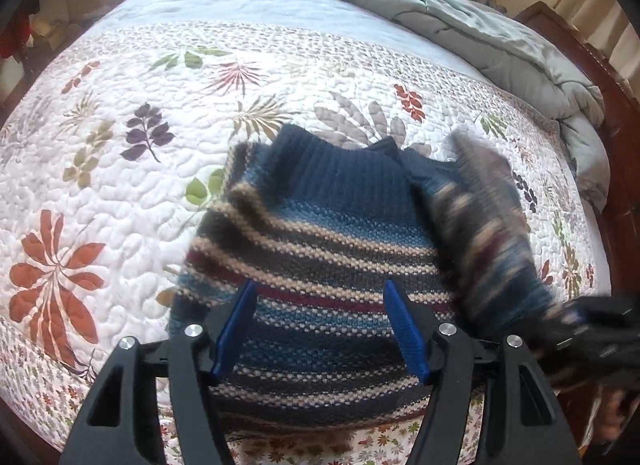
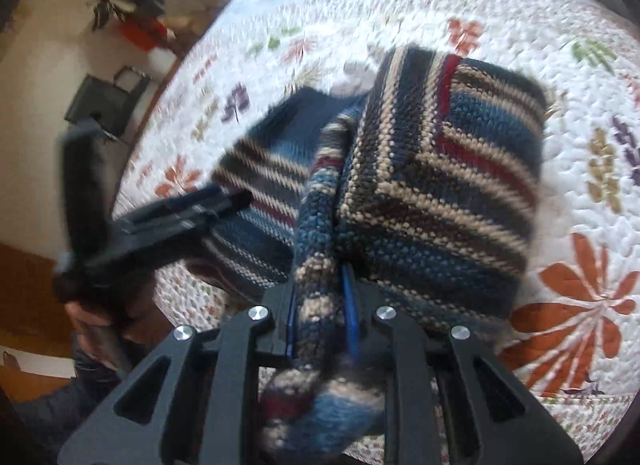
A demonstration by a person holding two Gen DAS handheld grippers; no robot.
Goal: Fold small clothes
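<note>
A small striped knit sweater (image 1: 320, 249) in blue, tan, grey and maroon, with a dark blue ribbed collar, lies on the flowered quilt (image 1: 120, 169). My left gripper (image 1: 322, 305) hangs over the sweater's body, blue pads (image 1: 236, 329) wide apart and open, nothing pinched. My right gripper (image 2: 320, 305) is shut on a bunched edge of the sweater (image 2: 440, 185) and lifts that side, which drapes folded over. In the left wrist view this raised part (image 1: 492, 225) is blurred at the right. The left gripper (image 2: 188, 213) shows at the left of the right wrist view, held by a hand (image 2: 92, 321).
A rumpled grey duvet (image 1: 480, 33) is piled along the far right of the bed, beside the wooden frame (image 1: 560, 29). On the floor past the bed's edge stand a black bag (image 2: 104, 101) and a red object (image 2: 140, 31).
</note>
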